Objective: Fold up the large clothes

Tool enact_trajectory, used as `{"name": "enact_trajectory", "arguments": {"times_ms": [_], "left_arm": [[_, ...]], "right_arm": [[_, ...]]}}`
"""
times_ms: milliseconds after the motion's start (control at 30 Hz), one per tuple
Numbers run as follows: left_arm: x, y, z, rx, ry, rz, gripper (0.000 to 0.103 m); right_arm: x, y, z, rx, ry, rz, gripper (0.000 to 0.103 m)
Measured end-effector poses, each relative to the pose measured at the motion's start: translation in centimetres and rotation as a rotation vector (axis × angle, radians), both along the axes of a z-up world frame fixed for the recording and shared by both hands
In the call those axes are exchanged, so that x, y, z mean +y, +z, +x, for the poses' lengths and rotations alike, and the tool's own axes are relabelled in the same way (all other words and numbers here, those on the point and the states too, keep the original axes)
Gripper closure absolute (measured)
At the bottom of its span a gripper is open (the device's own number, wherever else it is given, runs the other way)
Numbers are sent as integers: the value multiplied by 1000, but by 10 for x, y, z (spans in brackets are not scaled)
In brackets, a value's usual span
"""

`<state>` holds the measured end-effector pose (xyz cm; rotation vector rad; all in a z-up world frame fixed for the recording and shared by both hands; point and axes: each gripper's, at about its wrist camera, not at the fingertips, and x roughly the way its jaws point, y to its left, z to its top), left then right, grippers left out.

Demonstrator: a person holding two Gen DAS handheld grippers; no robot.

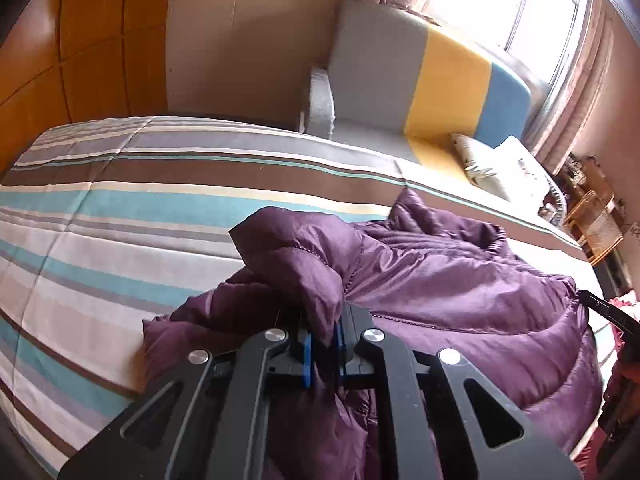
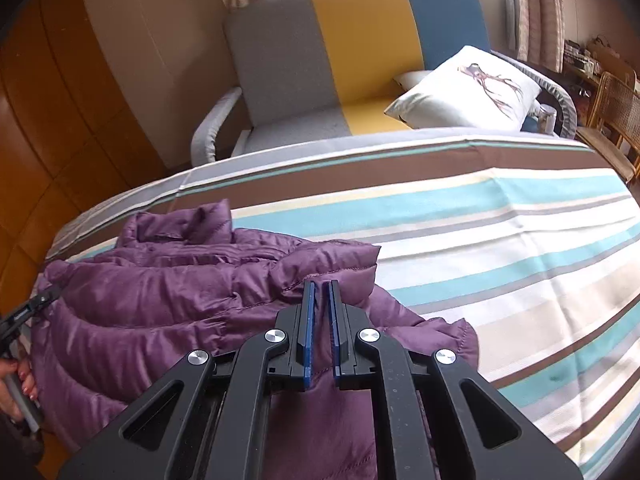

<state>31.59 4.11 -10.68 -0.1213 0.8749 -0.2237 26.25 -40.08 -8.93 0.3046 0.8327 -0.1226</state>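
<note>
A purple quilted jacket [image 1: 460, 280] lies crumpled on the striped bedcover [image 1: 120, 208]. My left gripper [image 1: 322, 320] is shut on a bunched fold of it, which drapes over the blue pads and hides the tips. In the right wrist view the same jacket [image 2: 160, 288] spreads to the left, and my right gripper [image 2: 320, 284] is shut on its near edge, purple fabric showing between the narrow blue pads. Each view catches the other gripper at the jacket's far side: the right one [image 1: 612, 312], and the left one [image 2: 24, 312] with a hand [image 2: 16, 384] on it.
Beyond the bed [image 2: 500, 220] stands a grey, yellow and blue armchair [image 2: 320, 60] with a white printed pillow [image 2: 468, 88]. A wooden wardrobe [image 1: 60, 40] lines the left wall. A rattan chair [image 2: 616, 112] sits at the right by the curtained window [image 1: 540, 12].
</note>
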Motion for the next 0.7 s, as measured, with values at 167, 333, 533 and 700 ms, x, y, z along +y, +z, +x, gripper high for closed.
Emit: {"name": "enact_trajectory", "arguments": {"times_ms": [167, 333, 533, 700], "left_arm": [[-2, -17, 10, 18, 30, 19, 92], [-3, -42, 15, 39, 49, 10, 80], [-3, -52, 15, 17, 55, 9, 76], [-7, -49, 14, 10, 54, 38, 67]], "right_arm": [[3, -18, 11, 6, -21, -45, 96], [6, -44, 23, 25, -38, -103, 96], [9, -57, 29, 28, -50, -135, 96], [9, -55, 29, 36, -56, -137, 96]]}}
